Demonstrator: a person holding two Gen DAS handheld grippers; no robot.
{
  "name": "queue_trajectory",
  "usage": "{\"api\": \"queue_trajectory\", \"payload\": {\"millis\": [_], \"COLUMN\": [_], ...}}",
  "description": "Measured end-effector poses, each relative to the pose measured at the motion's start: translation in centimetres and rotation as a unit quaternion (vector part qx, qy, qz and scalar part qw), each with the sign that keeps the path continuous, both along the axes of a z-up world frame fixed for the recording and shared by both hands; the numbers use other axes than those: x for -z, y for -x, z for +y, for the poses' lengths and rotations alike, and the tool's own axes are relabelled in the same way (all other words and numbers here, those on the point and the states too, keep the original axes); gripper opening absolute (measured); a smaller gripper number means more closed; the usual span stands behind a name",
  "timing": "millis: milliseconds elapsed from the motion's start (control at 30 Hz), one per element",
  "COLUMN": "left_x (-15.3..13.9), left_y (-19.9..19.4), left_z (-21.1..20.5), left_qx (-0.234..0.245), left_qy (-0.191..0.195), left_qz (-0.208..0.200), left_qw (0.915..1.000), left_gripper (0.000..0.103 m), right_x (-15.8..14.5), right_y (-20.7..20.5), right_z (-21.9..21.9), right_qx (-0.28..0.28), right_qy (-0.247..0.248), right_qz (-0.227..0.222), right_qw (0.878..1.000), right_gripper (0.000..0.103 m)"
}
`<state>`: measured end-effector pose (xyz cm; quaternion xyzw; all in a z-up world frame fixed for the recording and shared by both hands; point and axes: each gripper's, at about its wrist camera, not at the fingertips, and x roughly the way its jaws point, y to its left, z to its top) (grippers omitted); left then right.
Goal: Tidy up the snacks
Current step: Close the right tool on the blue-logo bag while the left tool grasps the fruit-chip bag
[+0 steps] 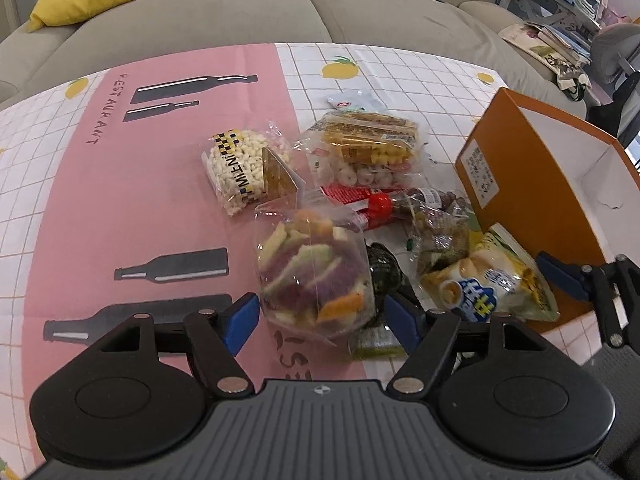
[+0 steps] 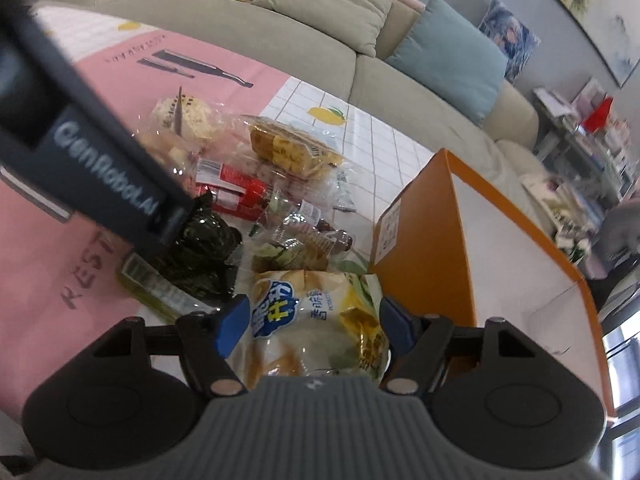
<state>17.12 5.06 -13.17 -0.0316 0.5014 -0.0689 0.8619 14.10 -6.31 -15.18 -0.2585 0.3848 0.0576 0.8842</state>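
A heap of snack packs lies on the table beside an open orange box (image 1: 532, 184). My left gripper (image 1: 322, 322) is open, its blue fingers on either side of a clear bag of mixed vegetable chips (image 1: 312, 276); I cannot tell if they touch it. My right gripper (image 2: 312, 326) is open around a yellow potato chip bag (image 2: 320, 320), which also shows in the left wrist view (image 1: 488, 284). The orange box (image 2: 460, 248) stands just right of that bag. The left gripper's body (image 2: 80, 148) crosses the right wrist view at upper left.
In the heap: a bag of white puffs (image 1: 240, 168), a pack of yellow cakes (image 1: 368, 140), a red-wrapped snack (image 1: 360, 200), a dark green pack (image 2: 208, 248), a clear crinkled bag (image 1: 436, 220). A pink and checked cloth (image 1: 120, 200) covers the table. A grey sofa (image 1: 200, 12) stands behind.
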Motion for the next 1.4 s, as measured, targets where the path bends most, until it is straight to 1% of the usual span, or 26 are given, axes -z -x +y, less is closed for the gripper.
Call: {"api": "queue_trajectory", "payload": {"millis": [100, 133, 267, 433, 500, 533, 567, 700, 733, 967, 1067, 1167, 1300, 1400], "left_x": [0.7, 0.9, 1.4, 1.8, 1.9, 1.9, 1.9, 1.8, 1.8, 1.5, 1.0, 0.3, -1.3, -2.4], "left_y": [-0.5, -0.7, -1.0, -1.2, -1.1, -1.0, -1.0, -0.8, -0.7, 0.0, 0.6, 1.3, 2.5, 3.2], "left_z": [0.0, 0.0, 0.0, 0.1, 0.2, 0.1, 0.2, 0.3, 0.3, 0.6, 0.8, 1.3, 1.8, 2.0], "left_qx": [-0.001, -0.001, -0.001, -0.003, -0.003, -0.004, -0.005, -0.01, -0.012, -0.031, -0.036, -0.047, -0.052, -0.055], "left_qy": [-0.004, -0.005, -0.007, -0.005, -0.003, -0.003, -0.003, 0.002, 0.003, 0.006, 0.003, 0.006, 0.019, 0.012], "left_qz": [0.0, 0.001, -0.002, -0.014, -0.017, -0.02, -0.021, -0.025, -0.025, -0.036, -0.039, -0.043, -0.063, -0.075], "left_qw": [1.0, 1.0, 1.0, 0.9999, 0.9998, 0.9998, 0.9998, 0.9996, 0.9996, 0.9988, 0.9986, 0.9979, 0.9965, 0.9956], "left_gripper": [0.085, 0.085, 0.084, 0.083, 0.078, 0.077, 0.076, 0.071, 0.071, 0.068, 0.067, 0.066, 0.065, 0.065], "right_x": [0.8, 1.0, 1.6, 2.0, 2.2, 2.2, 2.2, 2.2, 2.1, 1.3, 0.5, -0.6, -2.4, -4.2], "right_y": [0.3, 0.5, 0.9, 0.9, 1.0, 0.9, 0.9, 1.0, 1.2, 0.9, 1.0, 1.4, 1.5, 1.5], "right_z": [0.5, 0.7, 1.3, 1.3, 1.4, 1.4, 1.4, 1.3, 1.4, 0.8, 0.4, 0.3, -0.5, -1.5], "right_qx": [-0.012, -0.019, -0.032, -0.026, -0.027, -0.03, -0.03, -0.028, -0.028, -0.016, -0.013, -0.012, 0.001, 0.009], "right_qy": [0.036, 0.044, 0.062, 0.062, 0.063, 0.06, 0.06, 0.052, 0.048, 0.021, 0.007, 0.0, -0.044, -0.09], "right_qz": [-0.009, -0.011, -0.009, -0.01, -0.011, -0.013, -0.011, -0.003, -0.002, 0.002, 0.004, -0.007, -0.008, -0.012], "right_qw": [0.999, 0.999, 0.998, 0.998, 0.998, 0.998, 0.998, 0.998, 0.998, 1.0, 1.0, 1.0, 0.999, 0.996], "right_gripper": [0.071, 0.068, 0.068, 0.068, 0.068, 0.068, 0.064, 0.056, 0.052, 0.039, 0.037, 0.037, 0.037, 0.037]}}
